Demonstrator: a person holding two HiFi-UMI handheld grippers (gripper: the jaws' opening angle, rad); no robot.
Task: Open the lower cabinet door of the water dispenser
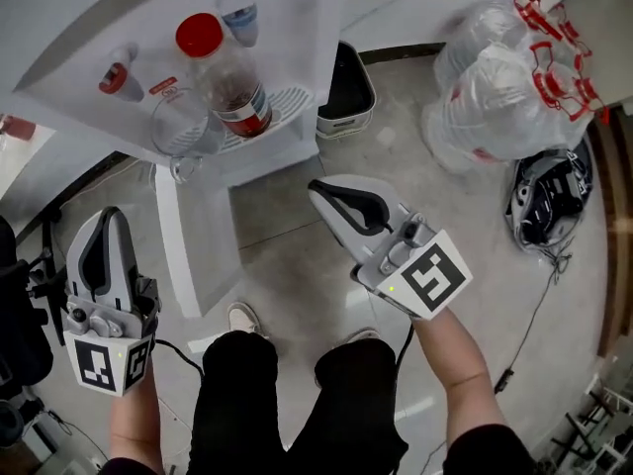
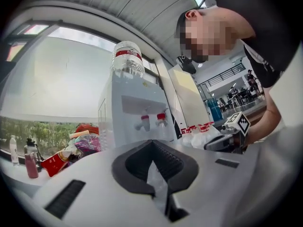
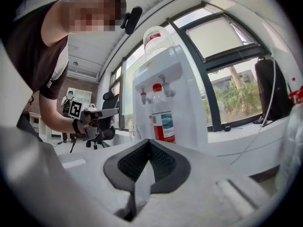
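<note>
The white water dispenser (image 1: 267,151) stands at the upper left of the head view, seen from above; it also shows ahead in the left gripper view (image 2: 135,112) and the right gripper view (image 3: 165,93). A white panel (image 1: 193,250) juts from its lower part toward me; it looks like the lower door standing ajar. A red-capped bottle (image 1: 232,77) stands on the drip tray. My left gripper (image 1: 109,214) hangs left of the panel, jaws together and empty. My right gripper (image 1: 318,188) is in front of the dispenser, apart from it, also shut on nothing.
A clear glass jug (image 1: 183,127) sits beside the bottle. A black-and-white bin (image 1: 346,82) stands right of the dispenser. Plastic bags of red-capped bottles (image 1: 504,87) and a dark bag (image 1: 549,196) with a cable lie at the right. My legs and shoes are below.
</note>
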